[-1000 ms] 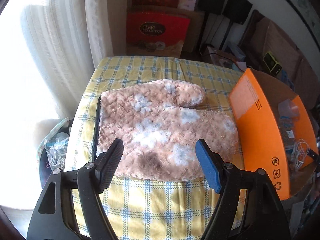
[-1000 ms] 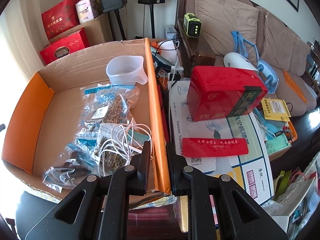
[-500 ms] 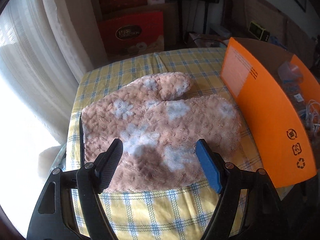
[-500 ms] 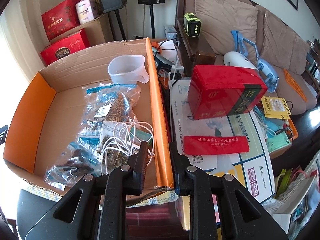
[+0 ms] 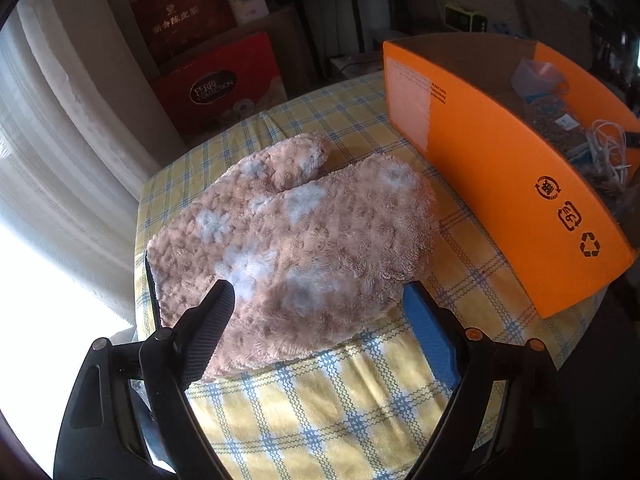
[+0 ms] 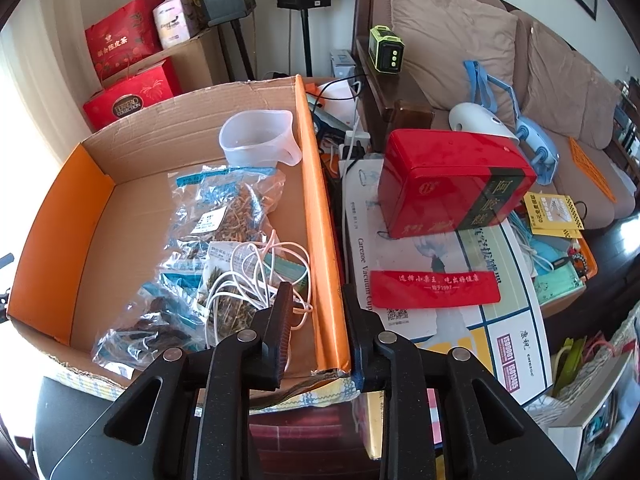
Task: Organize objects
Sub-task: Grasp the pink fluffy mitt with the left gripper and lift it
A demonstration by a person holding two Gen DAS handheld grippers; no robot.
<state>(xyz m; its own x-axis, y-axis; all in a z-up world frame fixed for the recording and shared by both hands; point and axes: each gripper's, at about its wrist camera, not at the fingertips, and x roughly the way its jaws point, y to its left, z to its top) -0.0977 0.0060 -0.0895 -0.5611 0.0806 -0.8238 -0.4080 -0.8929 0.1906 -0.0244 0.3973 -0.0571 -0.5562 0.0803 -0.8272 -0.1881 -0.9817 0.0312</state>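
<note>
A fluffy pink mitten (image 5: 320,216) with pale blue patches lies flat on the yellow checked tablecloth (image 5: 320,408). My left gripper (image 5: 318,286) hangs over its near end, jaws wide and still opening; the pads do not press on it. To the right stands an orange cardboard box (image 5: 500,176) holding a clear measuring cup (image 6: 260,136), bags of dried goods (image 6: 224,216) and a white cable (image 6: 260,268). My right gripper (image 6: 317,288) straddles the box's right wall (image 6: 320,200). Its jaws are opening, with a gap showing beside the left finger.
Right of the box lie a red tin (image 6: 452,180) on a flat printed carton (image 6: 420,280), a sofa (image 6: 460,40) with clutter, and speakers on stands. Red gift boxes (image 5: 216,84) stand beyond the table. White curtains (image 5: 60,160) hang on the left.
The left gripper has rolled and moved in over the mitten, and its jaws have spread wider. The right jaws have parted a little from the box wall; that hand stayed in place.
</note>
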